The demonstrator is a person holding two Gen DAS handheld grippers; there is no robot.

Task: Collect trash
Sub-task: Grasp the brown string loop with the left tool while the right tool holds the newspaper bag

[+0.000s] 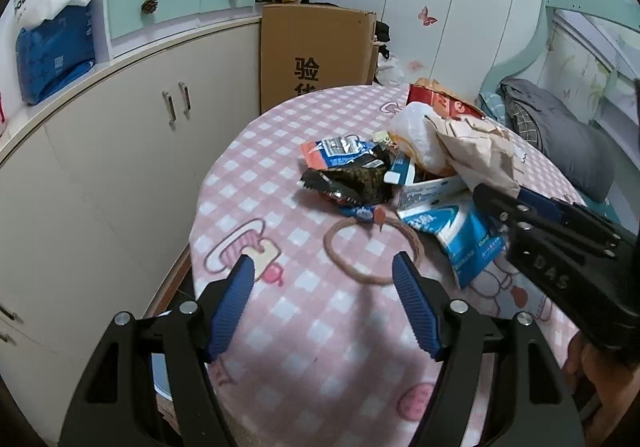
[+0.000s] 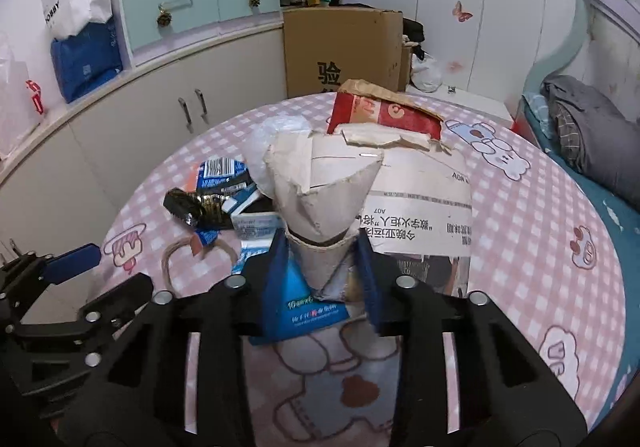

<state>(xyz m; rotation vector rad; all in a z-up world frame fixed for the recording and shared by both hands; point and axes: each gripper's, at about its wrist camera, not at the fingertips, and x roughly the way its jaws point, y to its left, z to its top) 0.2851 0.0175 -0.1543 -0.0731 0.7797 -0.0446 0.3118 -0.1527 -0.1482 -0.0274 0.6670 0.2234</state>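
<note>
Trash lies piled on a round table (image 1: 304,331) with a pink checked cloth. My right gripper (image 2: 325,247) is shut on a crumpled beige paper piece (image 2: 324,183) that stands up like a cone above the pile. Under it lie a blue-and-white tissue pack (image 2: 296,299) and a printed cardboard sheet (image 2: 424,207). My left gripper (image 1: 323,259) hangs open over the cloth with nothing between its fingers. Just beyond its tips lies a brown string loop (image 1: 340,259). Beyond that are a black snack wrapper (image 1: 352,183) and a blue-and-orange wrapper (image 1: 336,151).
A torn red paper bag (image 2: 384,113) and a clear plastic bag (image 2: 276,135) lie at the far side of the pile. A tall cardboard box (image 1: 316,47) stands behind the table, white cabinets (image 1: 120,135) to its left, and a bed with grey clothes (image 1: 560,127) to the right.
</note>
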